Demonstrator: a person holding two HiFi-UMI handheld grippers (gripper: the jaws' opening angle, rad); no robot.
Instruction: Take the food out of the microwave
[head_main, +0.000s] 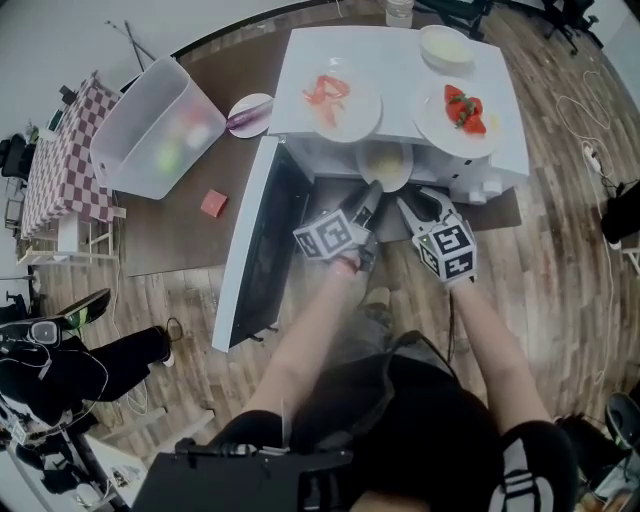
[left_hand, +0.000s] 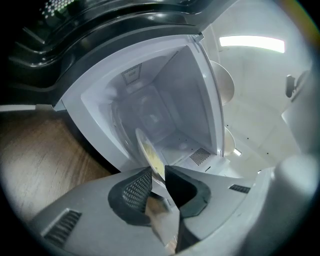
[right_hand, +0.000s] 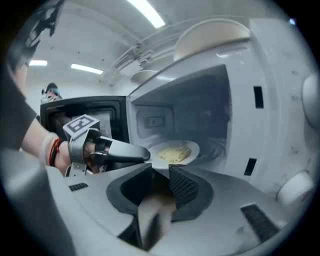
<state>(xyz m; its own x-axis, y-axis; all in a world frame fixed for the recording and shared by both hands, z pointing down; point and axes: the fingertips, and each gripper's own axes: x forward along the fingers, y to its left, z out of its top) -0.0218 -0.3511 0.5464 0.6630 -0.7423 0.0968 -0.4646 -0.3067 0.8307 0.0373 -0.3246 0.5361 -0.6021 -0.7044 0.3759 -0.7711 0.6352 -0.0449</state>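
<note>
A white plate of yellow noodles (head_main: 385, 165) sits at the mouth of the open microwave (head_main: 398, 72). My left gripper (head_main: 372, 190) is shut on the plate's left rim; in the left gripper view the plate (left_hand: 148, 152) stands edge-on between the jaws of that gripper (left_hand: 159, 176). The right gripper view shows the plate (right_hand: 172, 151) level, with the left gripper (right_hand: 142, 154) clamped on its side. My right gripper (right_hand: 160, 172) is open, its tips just at the plate's near rim, not pressing on it. In the head view it (head_main: 408, 203) sits right of the left one.
The microwave door (head_main: 255, 250) hangs open to the left. On top of the microwave stand a plate of red food (head_main: 335, 100), a plate of red pieces (head_main: 462, 112) and a bowl (head_main: 445, 45). A clear plastic bin (head_main: 155, 125), a small plate (head_main: 250, 113) and a red block (head_main: 213, 203) lie left.
</note>
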